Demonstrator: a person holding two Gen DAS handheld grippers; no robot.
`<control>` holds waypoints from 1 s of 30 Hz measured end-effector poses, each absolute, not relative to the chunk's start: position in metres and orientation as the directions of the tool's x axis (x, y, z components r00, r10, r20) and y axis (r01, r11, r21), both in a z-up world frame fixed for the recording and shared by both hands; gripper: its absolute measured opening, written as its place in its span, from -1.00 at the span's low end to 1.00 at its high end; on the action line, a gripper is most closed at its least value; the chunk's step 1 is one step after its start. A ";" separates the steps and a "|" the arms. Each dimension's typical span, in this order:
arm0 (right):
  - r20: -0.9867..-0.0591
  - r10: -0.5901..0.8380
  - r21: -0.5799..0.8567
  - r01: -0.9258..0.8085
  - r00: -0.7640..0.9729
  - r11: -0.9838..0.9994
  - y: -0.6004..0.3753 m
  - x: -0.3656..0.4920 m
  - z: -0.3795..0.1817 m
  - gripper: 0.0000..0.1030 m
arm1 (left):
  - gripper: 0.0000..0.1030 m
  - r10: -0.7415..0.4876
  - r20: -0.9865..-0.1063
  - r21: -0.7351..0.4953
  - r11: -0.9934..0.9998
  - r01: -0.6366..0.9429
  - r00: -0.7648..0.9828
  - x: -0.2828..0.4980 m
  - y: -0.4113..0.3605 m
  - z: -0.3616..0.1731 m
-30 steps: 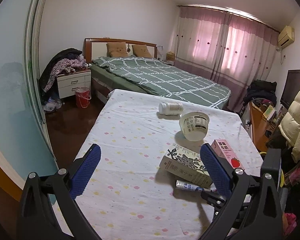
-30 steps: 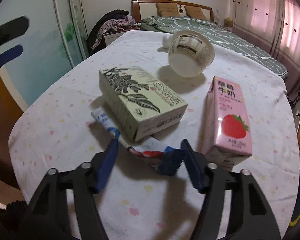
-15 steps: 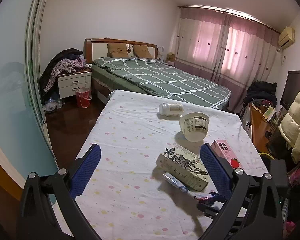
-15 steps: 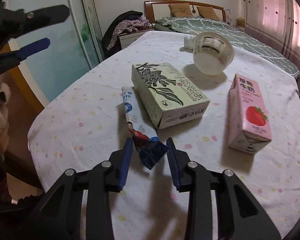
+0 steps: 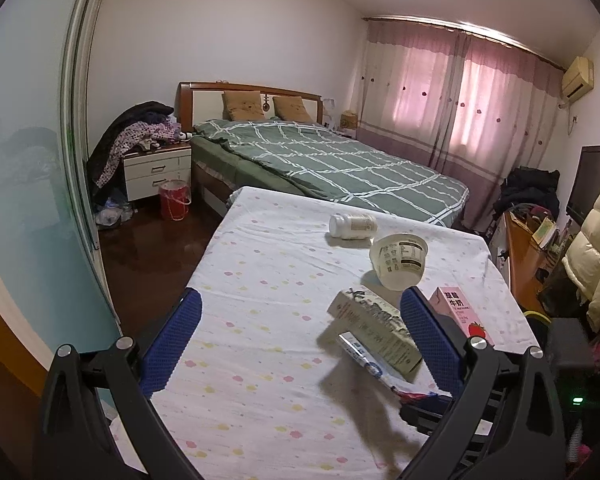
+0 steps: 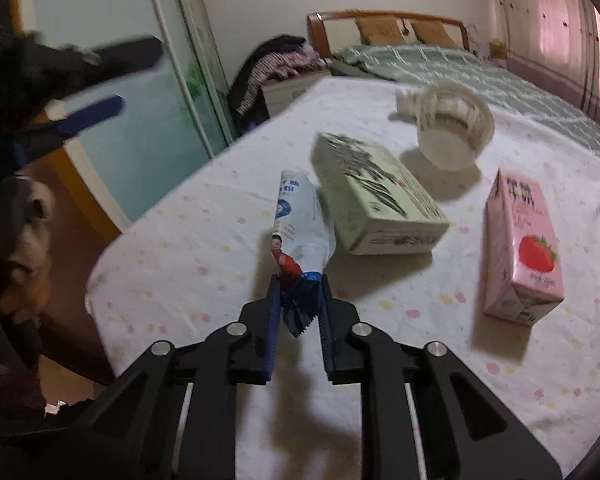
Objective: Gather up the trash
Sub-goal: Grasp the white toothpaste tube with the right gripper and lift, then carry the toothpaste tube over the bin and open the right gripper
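The wrapper (image 6: 300,236), a crumpled blue-and-white packet, is hanging in the right claw (image 6: 299,300), whose blue pads are pinching its dark serrated end. Its free end is pointing away from the claw, toward the box (image 6: 374,204); whether it is brushing the box is hard to tell, since the right wrist view is blurred. In the left wrist view the wrapper (image 5: 360,354) is showing as a thin strip in front of the box (image 5: 374,330), casting a shadow on the cloth below it.

The box, pale green with a dark leaf print, is lying flat on the worktop (image 6: 204,248), which is wearing a white cloth with pastel dots. Just right of the box a pink strawberry carton (image 6: 520,244) is standing upright. Beyond the box a clear plastic cup (image 6: 454,128) is lying tipped on its side, and a white bottle (image 5: 352,226) is lying on its side past that, near the far edge.

The left claw (image 5: 300,340) is hovering released, its blue pads spread wide with nothing between them, off to the left of the trash over the worktop (image 5: 260,280).

Behind the worktop a bed (image 5: 332,168) with a green checked cover is sitting beside pink curtains (image 5: 460,92).
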State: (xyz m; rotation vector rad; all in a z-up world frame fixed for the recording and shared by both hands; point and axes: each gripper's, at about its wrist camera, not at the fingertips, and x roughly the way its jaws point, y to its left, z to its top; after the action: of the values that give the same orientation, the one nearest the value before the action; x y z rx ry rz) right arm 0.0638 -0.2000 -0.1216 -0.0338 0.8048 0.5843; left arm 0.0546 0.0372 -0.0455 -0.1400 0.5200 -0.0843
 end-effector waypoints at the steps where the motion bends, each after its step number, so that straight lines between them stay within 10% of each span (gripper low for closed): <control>1: -0.673 0.495 0.189 -0.520 0.549 0.833 -0.200 0.060 -0.117 -0.67 | 0.90 -0.114 -0.487 -0.154 0.987 0.043 0.866 0.054 0.038 -0.045; 12: -0.626 0.392 0.157 -0.383 0.675 0.910 -0.250 0.062 -0.099 -0.67 | 0.90 -0.144 -0.489 -0.146 0.986 0.082 0.860 0.050 0.026 -0.045; 30: -0.689 -0.197 0.139 0.393 0.698 0.909 -0.516 0.056 -0.128 -0.66 | 0.90 -0.210 -0.629 -0.075 0.975 0.211 0.748 0.101 -0.087 -0.103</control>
State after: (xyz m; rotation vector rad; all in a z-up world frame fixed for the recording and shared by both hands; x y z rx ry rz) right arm 0.0559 -0.5156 -0.1283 0.2864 0.7284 -0.3335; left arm 0.1010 -0.0866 -0.1030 0.0009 0.6882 -0.2301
